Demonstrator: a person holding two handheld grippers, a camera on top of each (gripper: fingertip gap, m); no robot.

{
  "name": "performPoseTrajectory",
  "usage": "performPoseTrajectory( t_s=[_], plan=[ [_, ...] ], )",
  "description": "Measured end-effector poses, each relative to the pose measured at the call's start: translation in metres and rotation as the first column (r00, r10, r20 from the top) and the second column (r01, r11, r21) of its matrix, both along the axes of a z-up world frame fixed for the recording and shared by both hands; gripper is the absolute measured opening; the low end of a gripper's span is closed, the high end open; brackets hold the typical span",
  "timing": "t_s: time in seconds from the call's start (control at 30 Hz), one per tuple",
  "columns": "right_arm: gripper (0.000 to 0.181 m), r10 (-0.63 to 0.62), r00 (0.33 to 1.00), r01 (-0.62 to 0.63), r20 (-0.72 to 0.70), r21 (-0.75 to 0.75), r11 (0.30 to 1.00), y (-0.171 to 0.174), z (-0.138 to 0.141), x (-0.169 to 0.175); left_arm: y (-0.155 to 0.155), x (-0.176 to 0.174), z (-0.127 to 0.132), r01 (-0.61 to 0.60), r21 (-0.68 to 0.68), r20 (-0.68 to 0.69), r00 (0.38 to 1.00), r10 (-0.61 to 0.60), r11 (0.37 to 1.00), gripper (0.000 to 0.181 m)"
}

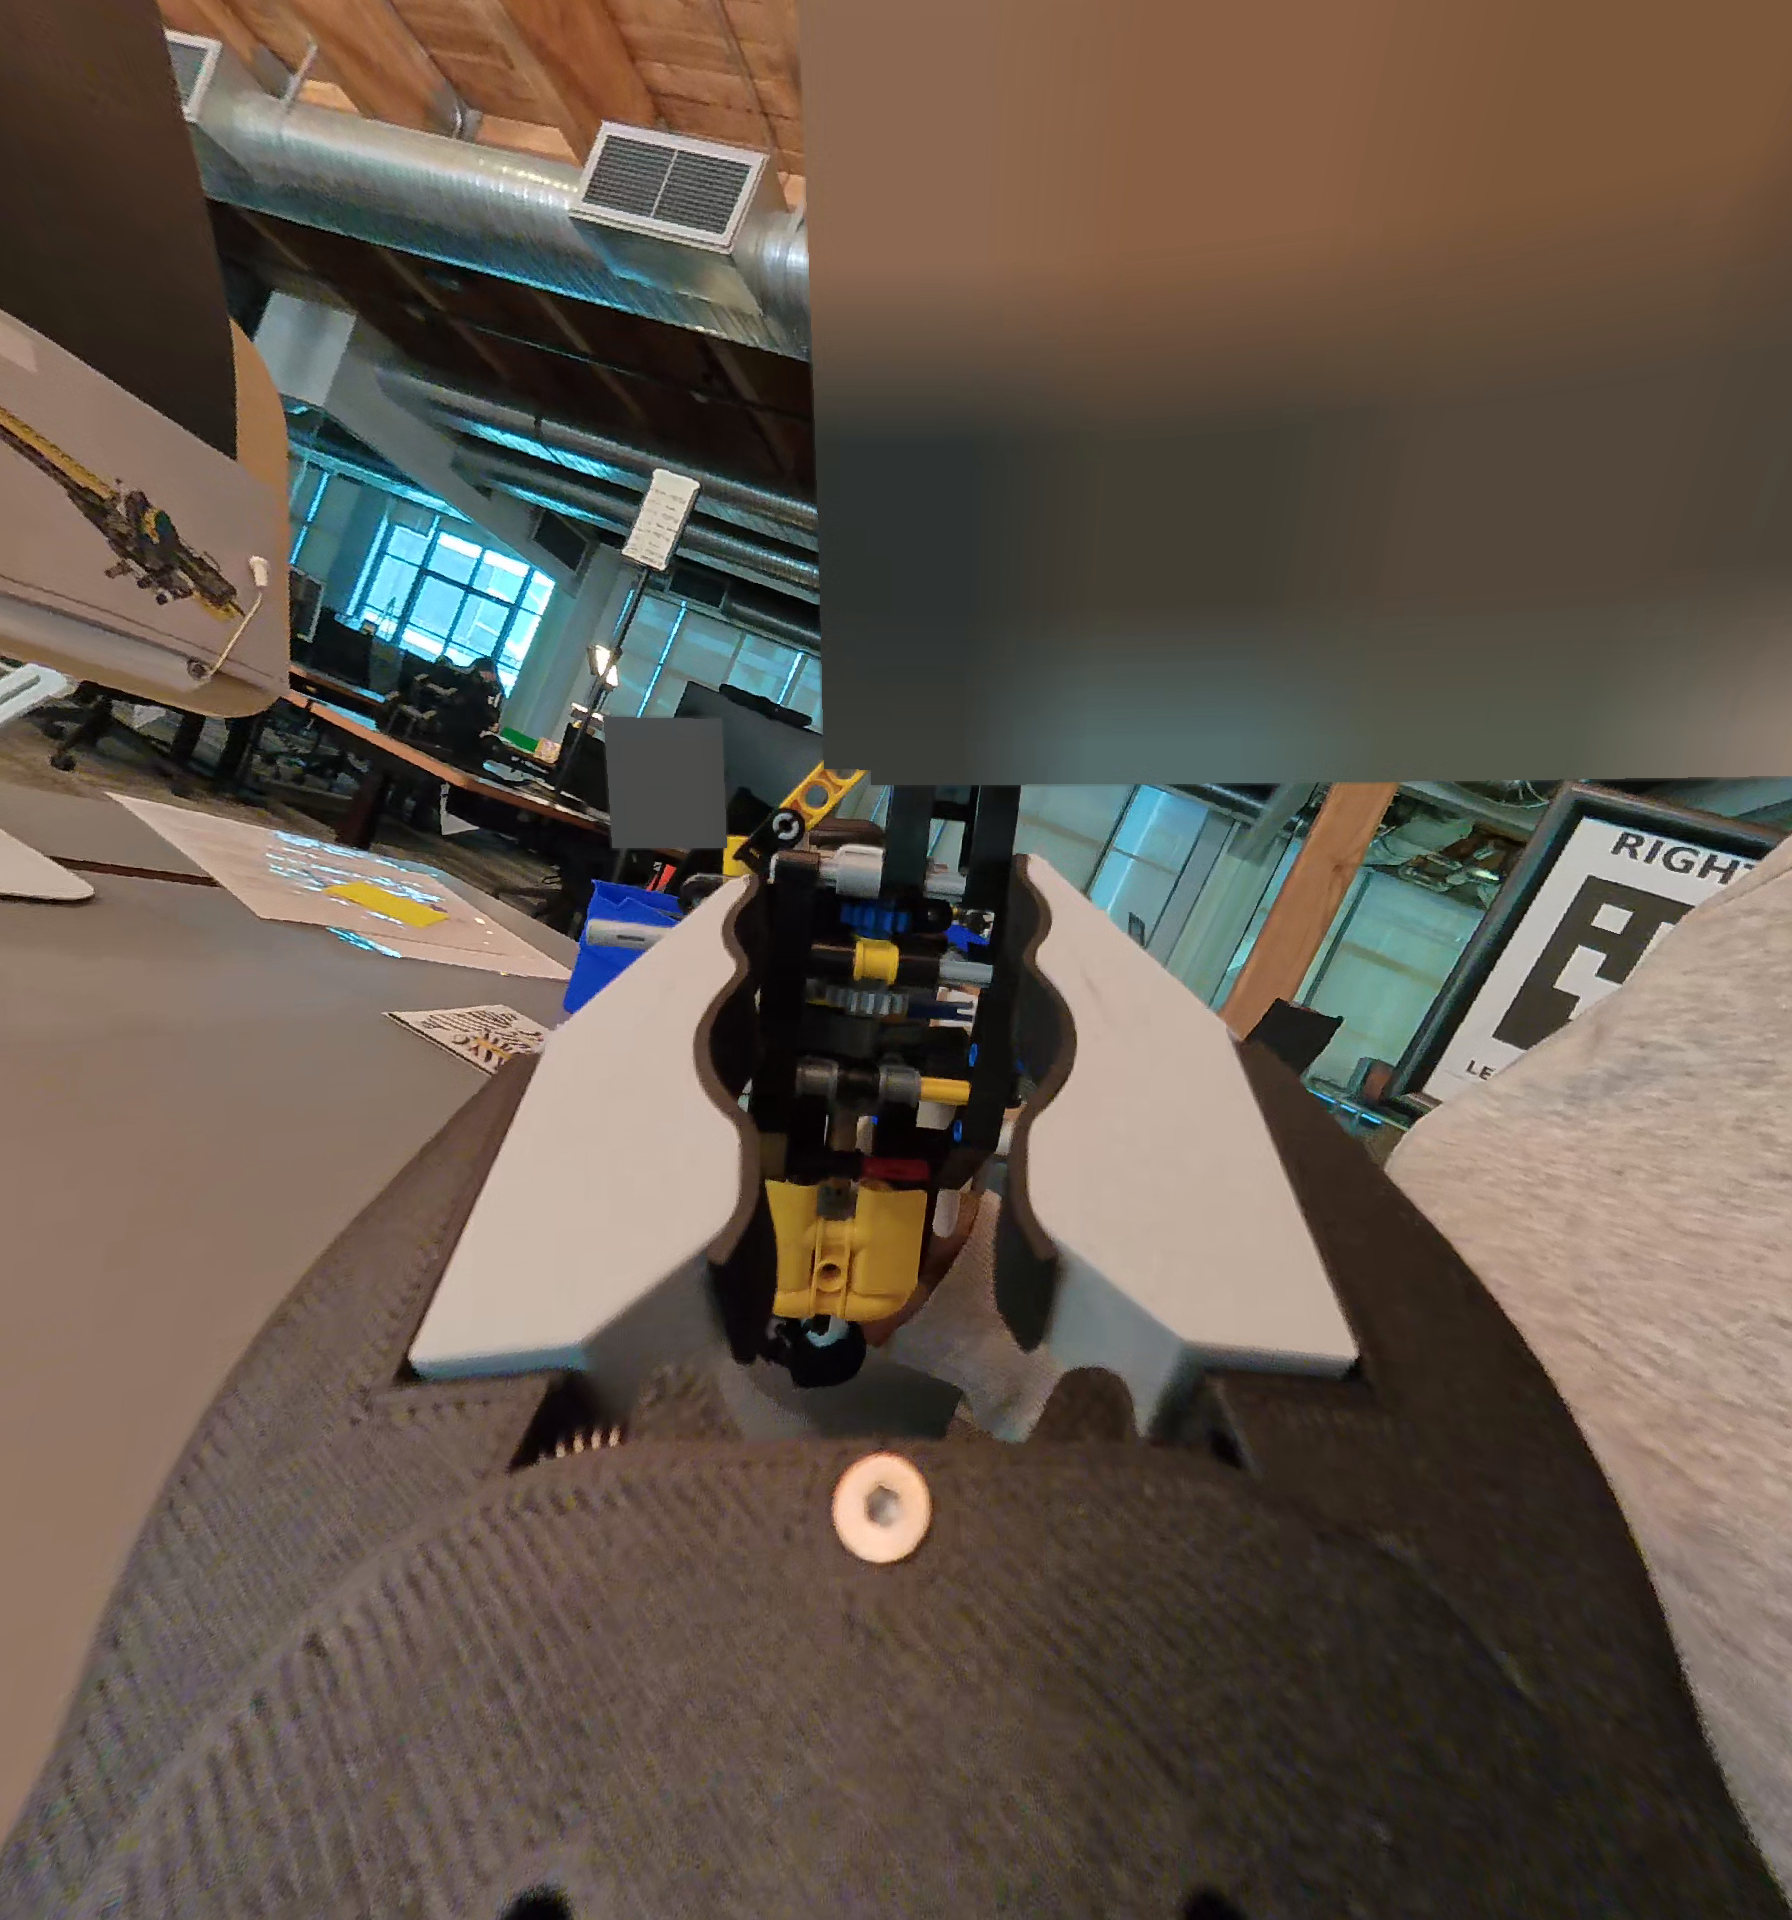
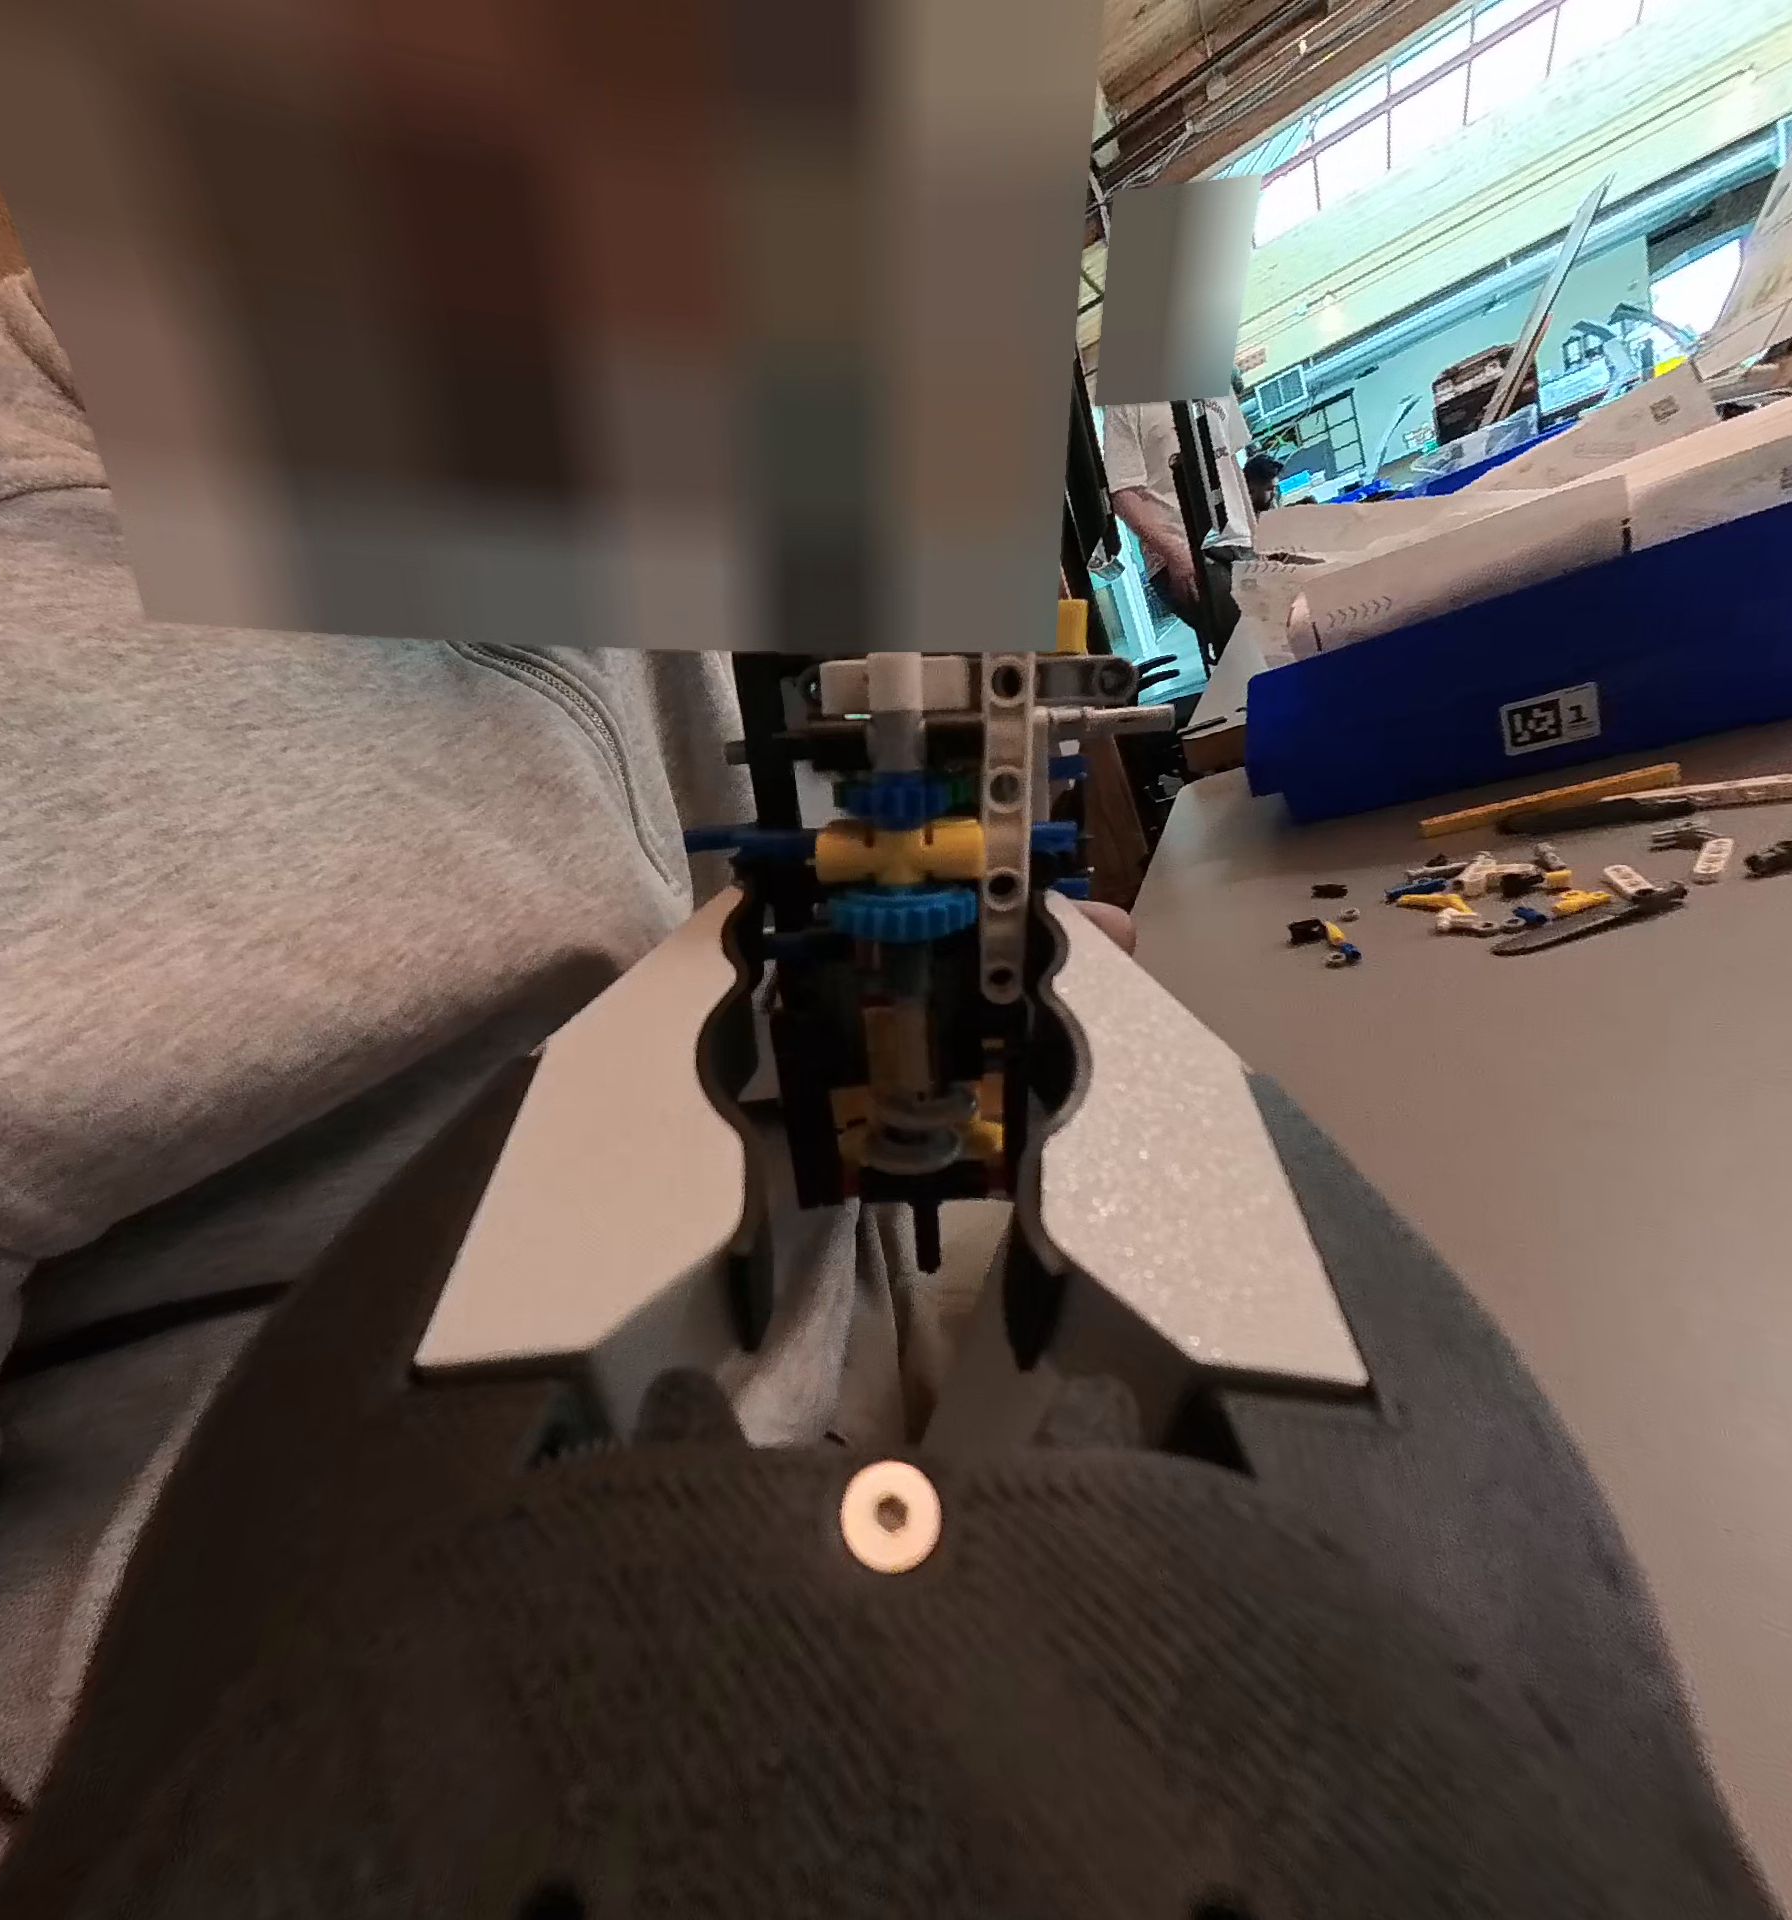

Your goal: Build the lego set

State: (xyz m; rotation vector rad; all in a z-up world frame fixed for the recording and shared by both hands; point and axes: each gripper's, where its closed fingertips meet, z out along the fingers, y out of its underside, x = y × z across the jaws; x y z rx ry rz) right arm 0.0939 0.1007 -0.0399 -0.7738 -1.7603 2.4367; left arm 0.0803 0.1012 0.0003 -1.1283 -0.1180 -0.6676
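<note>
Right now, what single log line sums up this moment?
stage: mid-build | left gripper: shut on lego assembly | right gripper: shut on lego assembly | loose pieces: on table by blue bin

One lego assembly, two hand-held grippers, one blue bin, many loose pieces.

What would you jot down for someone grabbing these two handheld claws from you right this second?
Left gripper: shut on the lego assembly, lifted off the table.
Right gripper: shut on the same assembly, seen with blue gears in the right wrist view.
Loose pieces lie scattered on the grey table, beside a blue bin. An instruction page stands propped to the left.
Done: a geared core is built.
Left: the loose pieces are not yet attached.
</note>
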Motion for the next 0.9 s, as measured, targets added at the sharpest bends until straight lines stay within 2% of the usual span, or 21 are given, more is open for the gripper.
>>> performPoseTrajectory(
  t_s=[0.27,0.9],
  plan=[
    [0.049,0.001,1.000,0.000,-0.005,0.008,1.000,-0.0021,0.0014,-0.0006,-0.0010,-0.0015,0.0016,-0.043,-0.011,-0.033,0.999,0.042,0.999,0.046],
    [0.049,0.010,1.000,-0.010,-0.012,0.014,1.000,-0.0038,0.0025,0.0014,-0.0027,0.0012,0.0014,-0.018,-0.035,-0.049,0.999,0.016,0.999,0.044]
  ],
)
